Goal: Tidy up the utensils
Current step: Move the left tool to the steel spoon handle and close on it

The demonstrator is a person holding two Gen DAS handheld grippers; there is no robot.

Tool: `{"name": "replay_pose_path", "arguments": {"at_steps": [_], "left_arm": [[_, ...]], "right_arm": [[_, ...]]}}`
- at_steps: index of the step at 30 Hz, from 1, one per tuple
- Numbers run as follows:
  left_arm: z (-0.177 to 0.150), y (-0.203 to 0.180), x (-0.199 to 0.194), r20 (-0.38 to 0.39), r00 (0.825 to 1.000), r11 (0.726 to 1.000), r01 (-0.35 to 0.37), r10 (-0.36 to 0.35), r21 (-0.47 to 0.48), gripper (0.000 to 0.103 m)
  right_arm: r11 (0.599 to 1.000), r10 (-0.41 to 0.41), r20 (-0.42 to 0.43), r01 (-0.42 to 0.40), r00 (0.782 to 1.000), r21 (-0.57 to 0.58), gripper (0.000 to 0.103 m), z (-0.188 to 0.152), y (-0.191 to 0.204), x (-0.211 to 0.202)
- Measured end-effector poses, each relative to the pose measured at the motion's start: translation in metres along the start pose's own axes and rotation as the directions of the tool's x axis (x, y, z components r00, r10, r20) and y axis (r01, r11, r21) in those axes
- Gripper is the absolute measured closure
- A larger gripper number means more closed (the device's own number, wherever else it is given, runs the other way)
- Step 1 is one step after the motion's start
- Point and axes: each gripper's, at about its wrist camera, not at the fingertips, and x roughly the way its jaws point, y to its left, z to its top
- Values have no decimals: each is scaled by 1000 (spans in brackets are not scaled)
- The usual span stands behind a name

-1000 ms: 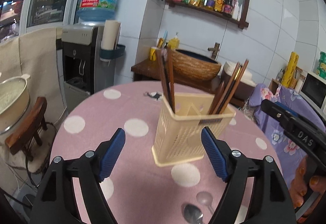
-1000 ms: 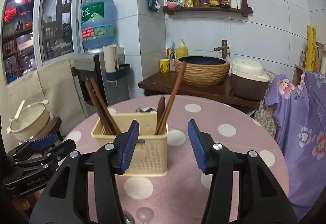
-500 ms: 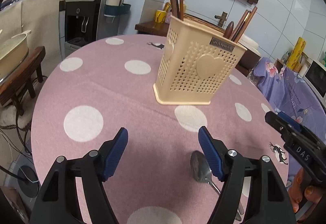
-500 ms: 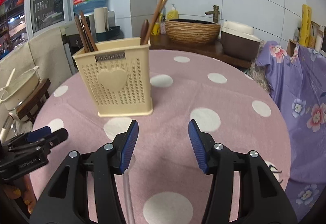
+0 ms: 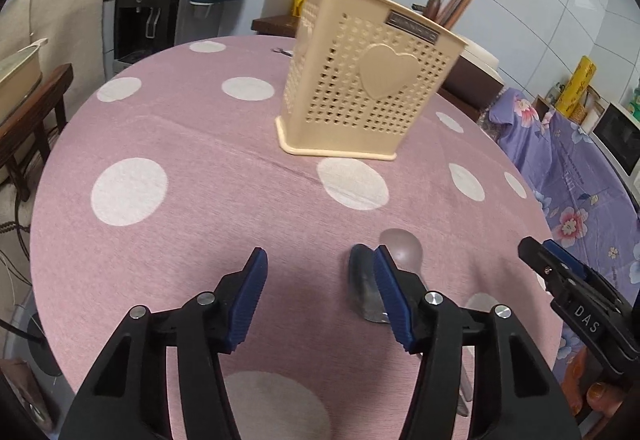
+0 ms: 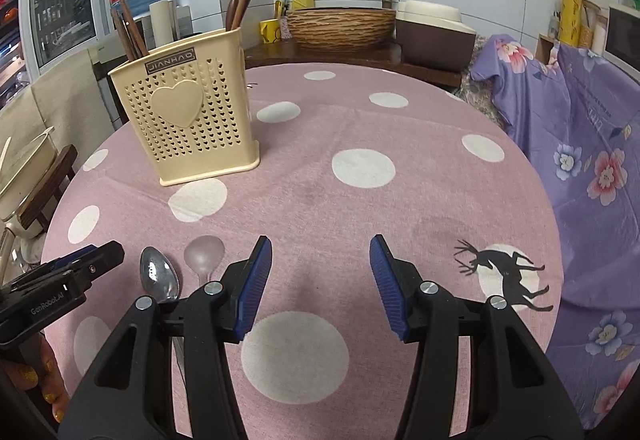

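Note:
A cream perforated utensil holder (image 5: 368, 80) stands on the pink dotted tablecloth (image 5: 200, 144) with dark wooden chopsticks and a spoon handle in it; it also shows in the right wrist view (image 6: 192, 116). A metal spoon (image 6: 158, 278) and a translucent spoon (image 6: 204, 254) lie side by side near the table's front. My left gripper (image 5: 320, 280) is open, low over the cloth, its right finger just over the metal spoon (image 5: 362, 288) beside the translucent spoon (image 5: 402, 248). My right gripper (image 6: 320, 272) is open and empty, to the right of both spoons.
A water dispenser (image 5: 160, 0) and a wooden stool with a pot (image 5: 24, 80) stand left of the table. A sink counter with a woven basin (image 6: 340, 24) and a rice cooker (image 6: 434, 32) is behind. A purple floral cloth (image 6: 580, 144) hangs at the right.
Both grippers have dropped from holder height toward the table's front edge. The spoons have come into full view by the fingers. Both stay open.

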Motion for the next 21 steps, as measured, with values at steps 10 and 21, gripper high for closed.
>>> {"name": "replay_pose_path", "arguments": {"at_steps": [10, 21], "left_arm": [[-14, -23, 5, -10, 998, 998, -60, 60, 30, 41], [-28, -40, 14, -42, 993, 991, -110, 114, 76, 40]], "right_arm": [[1000, 12, -33, -11, 999, 27, 51, -4, -4, 8], [998, 31, -59, -28, 998, 54, 51, -8, -9, 8]]}}
